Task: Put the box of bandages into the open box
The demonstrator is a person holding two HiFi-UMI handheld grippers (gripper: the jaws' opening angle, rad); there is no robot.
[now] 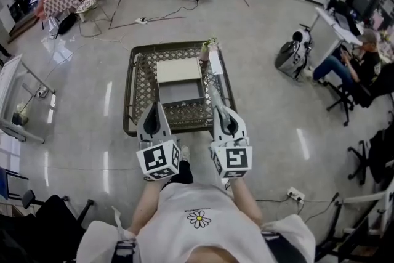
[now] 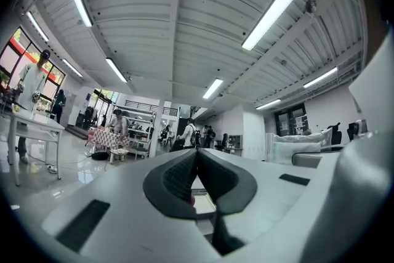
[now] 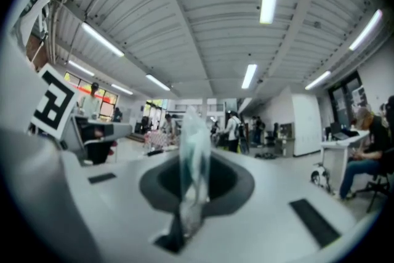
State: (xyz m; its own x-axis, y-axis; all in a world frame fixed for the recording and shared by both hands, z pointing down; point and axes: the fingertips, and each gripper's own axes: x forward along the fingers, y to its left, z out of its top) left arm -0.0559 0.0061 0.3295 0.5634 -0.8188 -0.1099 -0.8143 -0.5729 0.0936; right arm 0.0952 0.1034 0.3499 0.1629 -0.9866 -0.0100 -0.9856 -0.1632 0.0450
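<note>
Open box is sitting at twelve o'clock on mesh table. Your right gripper is pinching clear plastic, clearest in its own view; left gripper is resting closed.

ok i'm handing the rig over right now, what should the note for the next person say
Left tool: shut, empty, above the mesh table's near end.
Right tool: shut on a thin clear pack, apparently the bandages, held by the open box's right side.
Open box: on the table, flap back, looks empty.
Done: pack in hand.
Left: lower it into the box, let go.
</note>
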